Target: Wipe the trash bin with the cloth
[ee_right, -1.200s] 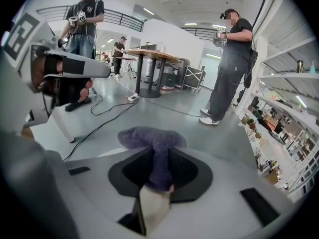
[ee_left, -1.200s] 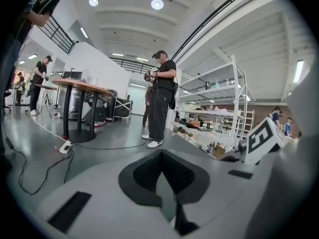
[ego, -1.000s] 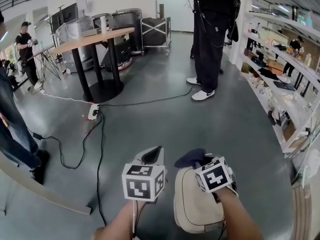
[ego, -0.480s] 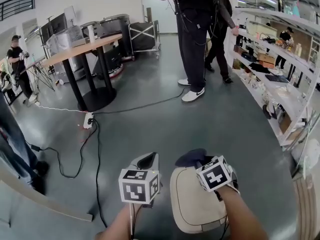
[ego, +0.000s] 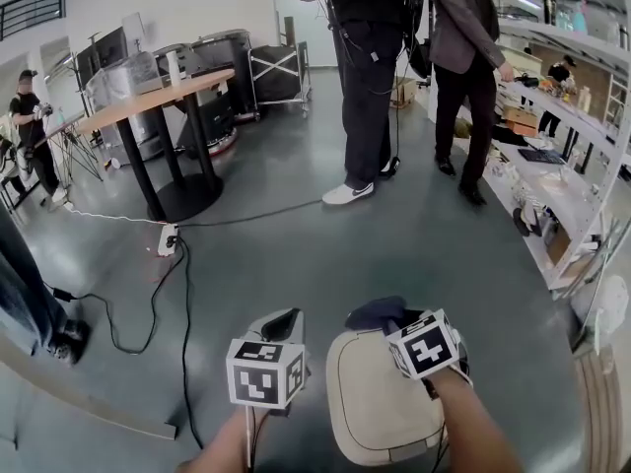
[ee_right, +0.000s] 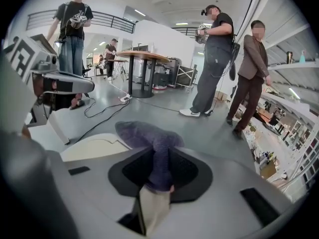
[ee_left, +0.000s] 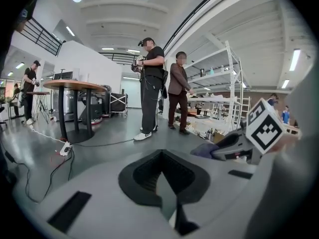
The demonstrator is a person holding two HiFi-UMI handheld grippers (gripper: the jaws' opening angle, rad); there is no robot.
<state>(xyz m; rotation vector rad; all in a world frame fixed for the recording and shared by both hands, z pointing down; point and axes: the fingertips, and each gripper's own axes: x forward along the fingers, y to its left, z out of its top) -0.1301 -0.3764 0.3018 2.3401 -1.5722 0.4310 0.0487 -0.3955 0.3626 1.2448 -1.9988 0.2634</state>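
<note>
The trash bin (ego: 380,402) sits near on the floor (ego: 296,244), cloth (ego: 373,313) at its far edge in the right gripper (ego: 392,321). The left gripper (ego: 279,325) hangs just left of it. Far left, the table (ego: 148,95); right, the shelves (ego: 552,116).

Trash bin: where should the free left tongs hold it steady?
Probably the left rim of the trash bin, from the left: its top is broad and flat, only the edge can be pinched, and the left tongs hang beside it. The right tongs hold the cloth.
</note>
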